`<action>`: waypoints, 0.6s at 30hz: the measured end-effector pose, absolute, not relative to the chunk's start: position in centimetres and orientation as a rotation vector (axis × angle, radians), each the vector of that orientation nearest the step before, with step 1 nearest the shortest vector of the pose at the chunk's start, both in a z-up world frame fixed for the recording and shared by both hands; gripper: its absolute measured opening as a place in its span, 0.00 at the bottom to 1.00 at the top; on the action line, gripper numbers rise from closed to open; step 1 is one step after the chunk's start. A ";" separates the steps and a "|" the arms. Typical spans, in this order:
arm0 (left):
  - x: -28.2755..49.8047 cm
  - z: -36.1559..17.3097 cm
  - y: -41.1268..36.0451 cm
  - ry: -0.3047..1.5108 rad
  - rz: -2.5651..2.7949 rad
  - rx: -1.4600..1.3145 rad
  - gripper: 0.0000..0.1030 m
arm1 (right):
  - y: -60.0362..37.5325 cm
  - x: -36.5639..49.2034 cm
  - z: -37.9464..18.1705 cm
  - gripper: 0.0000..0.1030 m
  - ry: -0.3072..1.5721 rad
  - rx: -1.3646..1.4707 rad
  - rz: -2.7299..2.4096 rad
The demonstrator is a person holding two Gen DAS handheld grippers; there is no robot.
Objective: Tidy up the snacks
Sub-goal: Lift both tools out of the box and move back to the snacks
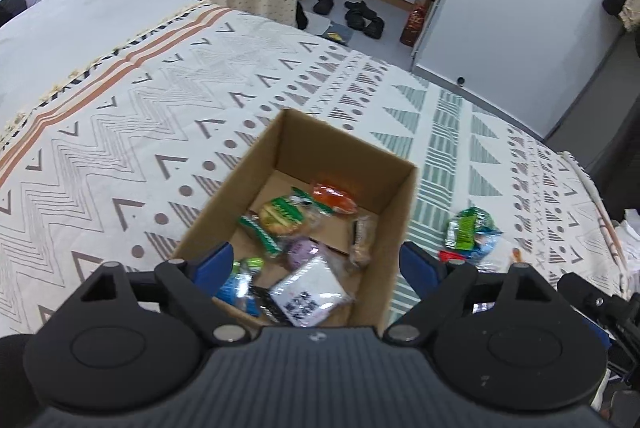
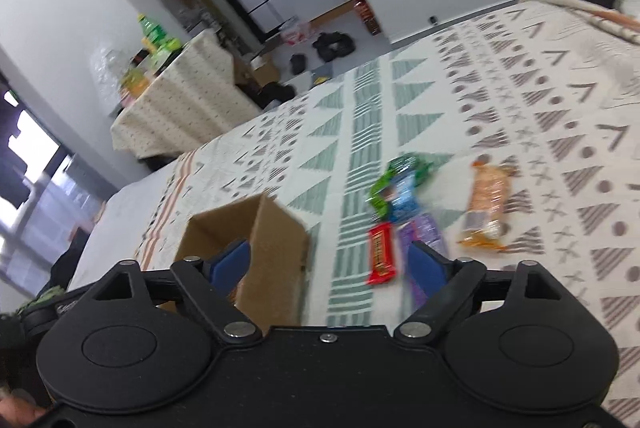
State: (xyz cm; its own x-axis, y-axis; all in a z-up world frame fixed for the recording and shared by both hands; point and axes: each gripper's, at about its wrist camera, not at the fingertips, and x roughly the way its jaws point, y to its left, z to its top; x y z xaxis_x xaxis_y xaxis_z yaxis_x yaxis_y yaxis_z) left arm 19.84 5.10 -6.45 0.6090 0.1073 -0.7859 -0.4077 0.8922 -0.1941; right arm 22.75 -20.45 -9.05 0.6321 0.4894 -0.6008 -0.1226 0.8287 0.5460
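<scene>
No text can be read with certainty. The white packet (image 1: 308, 292) in the cardboard box (image 1: 394, 224) carries dark print, and the red bar (image 2: 380, 252) carries lettering, both too blurred.

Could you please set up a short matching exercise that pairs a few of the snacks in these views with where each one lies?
Things:
1. red snack bar
2. orange cracker pack
3. white packet with black print
4. green bag

Places:
A. inside the cardboard box
B. on the bedspread, nearest the box
C. on the bedspread, farthest right of the loose snacks
D. on the bedspread, at the far end of the loose pile

Pairs: 1-B, 2-C, 3-A, 4-D
</scene>
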 end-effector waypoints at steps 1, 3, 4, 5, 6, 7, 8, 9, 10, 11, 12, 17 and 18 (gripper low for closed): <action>19.9 -6.4 4.7 0.870 0.291 -0.378 0.88 | -21.0 22.8 -9.0 0.84 0.814 0.497 0.354; 20.0 -6.2 3.8 0.873 0.276 -0.376 0.89 | -22.2 22.9 -9.1 0.84 0.812 0.512 0.337; 20.0 -6.1 3.4 0.870 0.269 -0.374 0.89 | -22.8 23.0 -9.1 0.85 0.809 0.521 0.326; 20.0 -6.0 2.9 0.866 0.266 -0.369 0.89 | -23.4 22.9 -9.0 0.86 0.805 0.530 0.313; 19.9 -5.9 2.6 0.862 0.265 -0.363 0.90 | -23.9 22.9 -9.0 0.88 0.802 0.537 0.302; 19.9 -5.8 2.1 0.858 0.260 -0.359 0.90 | -24.5 22.9 -9.1 0.92 0.798 0.545 0.290; 20.0 -5.7 1.7 0.857 0.251 -0.357 0.90 | -25.0 22.9 -9.1 0.93 0.796 0.548 0.280; 20.1 -5.6 1.3 0.859 0.240 -0.356 0.91 | -25.4 22.8 -9.1 0.95 0.794 0.549 0.270; 20.3 -5.6 0.9 0.861 0.230 -0.356 0.91 | -25.8 22.8 -9.2 0.95 0.791 0.551 0.263; 20.4 -5.5 0.4 0.862 0.223 -0.355 0.92 | -26.2 22.8 -9.3 0.95 0.790 0.559 0.259; 20.5 -5.4 0.0 0.861 0.219 -0.354 0.93 | -26.6 22.8 -9.5 0.96 0.792 0.572 0.253; 21.2 -5.6 -2.0 0.863 0.186 -0.350 0.93 | -27.9 22.9 -9.6 0.98 0.786 0.604 0.246; 21.2 -5.7 -2.3 0.863 0.183 -0.351 0.93 | -28.3 22.9 -9.7 0.98 0.783 0.612 0.243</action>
